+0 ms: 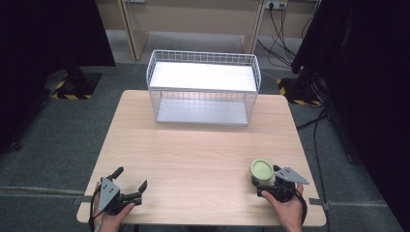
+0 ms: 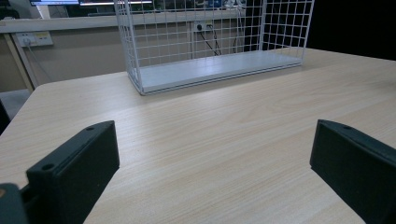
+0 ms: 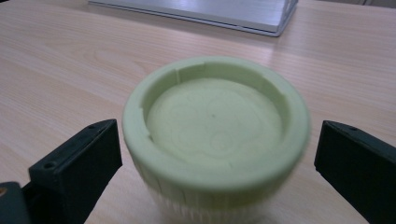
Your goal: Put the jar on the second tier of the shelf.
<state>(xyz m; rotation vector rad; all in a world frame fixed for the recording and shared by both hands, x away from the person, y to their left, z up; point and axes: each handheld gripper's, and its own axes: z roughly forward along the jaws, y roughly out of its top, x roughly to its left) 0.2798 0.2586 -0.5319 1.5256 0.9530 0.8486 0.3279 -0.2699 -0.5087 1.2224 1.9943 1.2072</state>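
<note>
A small jar with a pale green lid stands upright near the table's front right corner. My right gripper is open with its jaws on either side of the jar, the left jaw close to the lid and the right jaw a little apart from it. At the front left of the table my left gripper is open, with nothing but bare wood between its jaws.
A white wire basket with a flat shelf and base stands at the back middle of the wooden table. Dark stands and cables are on the floor beyond the table.
</note>
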